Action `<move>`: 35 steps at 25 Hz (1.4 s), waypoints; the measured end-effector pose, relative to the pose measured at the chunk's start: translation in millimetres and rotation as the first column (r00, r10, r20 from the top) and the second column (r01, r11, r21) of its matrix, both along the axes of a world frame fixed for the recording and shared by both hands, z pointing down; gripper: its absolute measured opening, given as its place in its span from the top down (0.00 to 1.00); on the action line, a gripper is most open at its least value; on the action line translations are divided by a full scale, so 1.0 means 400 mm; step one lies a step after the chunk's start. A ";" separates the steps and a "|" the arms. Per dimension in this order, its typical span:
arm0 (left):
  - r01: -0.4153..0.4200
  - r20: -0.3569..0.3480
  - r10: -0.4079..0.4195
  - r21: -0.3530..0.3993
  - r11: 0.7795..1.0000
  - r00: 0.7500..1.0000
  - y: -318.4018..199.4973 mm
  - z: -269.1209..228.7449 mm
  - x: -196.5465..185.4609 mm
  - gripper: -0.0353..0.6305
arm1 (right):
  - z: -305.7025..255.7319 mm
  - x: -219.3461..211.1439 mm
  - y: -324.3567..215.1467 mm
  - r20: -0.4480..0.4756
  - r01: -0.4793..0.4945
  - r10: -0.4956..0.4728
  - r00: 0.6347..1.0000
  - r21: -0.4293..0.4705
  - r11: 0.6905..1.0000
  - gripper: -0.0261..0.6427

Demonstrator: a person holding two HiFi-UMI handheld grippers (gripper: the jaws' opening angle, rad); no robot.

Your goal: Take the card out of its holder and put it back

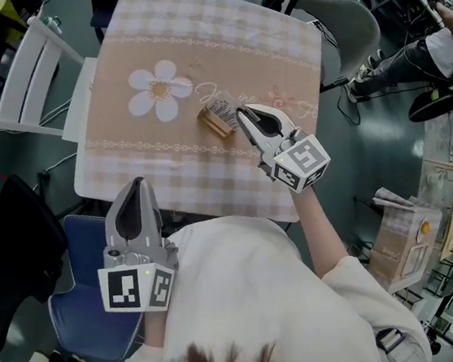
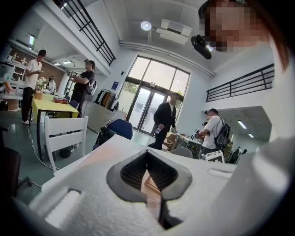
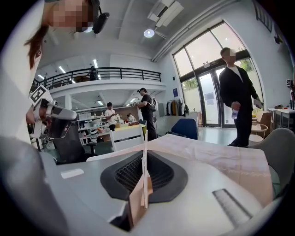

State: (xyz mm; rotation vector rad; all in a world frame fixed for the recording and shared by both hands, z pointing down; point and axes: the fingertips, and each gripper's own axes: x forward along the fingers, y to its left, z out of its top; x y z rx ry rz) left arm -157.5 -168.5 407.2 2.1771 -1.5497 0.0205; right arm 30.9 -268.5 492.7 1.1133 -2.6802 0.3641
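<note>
A small wooden card holder (image 1: 217,123) stands on the cloth-covered table (image 1: 167,167), right of the flower print. My right gripper (image 1: 244,116) reaches its right side and is shut on a thin white card (image 3: 145,154). In the right gripper view the card stands edge-on between the pads, directly over the holder (image 3: 137,206). From above, the card (image 1: 223,103) shows pale just beyond the holder. Whether the card's lower edge sits in the slot I cannot tell. My left gripper (image 1: 136,189) hovers at the table's near edge, shut (image 2: 147,159) and holding nothing.
A white slatted chair (image 1: 31,73) stands at the table's far left and a grey chair (image 1: 348,22) at its far right. A blue seat (image 1: 84,304) is under my left hand. A seated person (image 1: 438,52) and a paper bag (image 1: 402,245) are to the right.
</note>
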 end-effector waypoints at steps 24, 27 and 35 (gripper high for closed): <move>0.011 -0.002 -0.011 0.009 1.000 1.000 -0.005 -0.006 -0.015 0.95 | 0.054 -0.017 -0.005 -0.033 0.002 -0.003 0.999 -0.032 0.999 0.94; 0.007 -0.004 -0.007 0.009 1.000 1.000 -0.008 -0.006 -0.011 0.95 | 0.058 -0.013 -0.007 -0.016 -0.004 0.004 1.000 -0.030 1.000 0.94; -0.014 -0.013 0.014 0.011 1.000 1.000 -0.010 -0.006 0.004 0.95 | 0.057 -0.019 -0.003 -0.019 0.009 -0.009 1.000 -0.020 1.000 0.94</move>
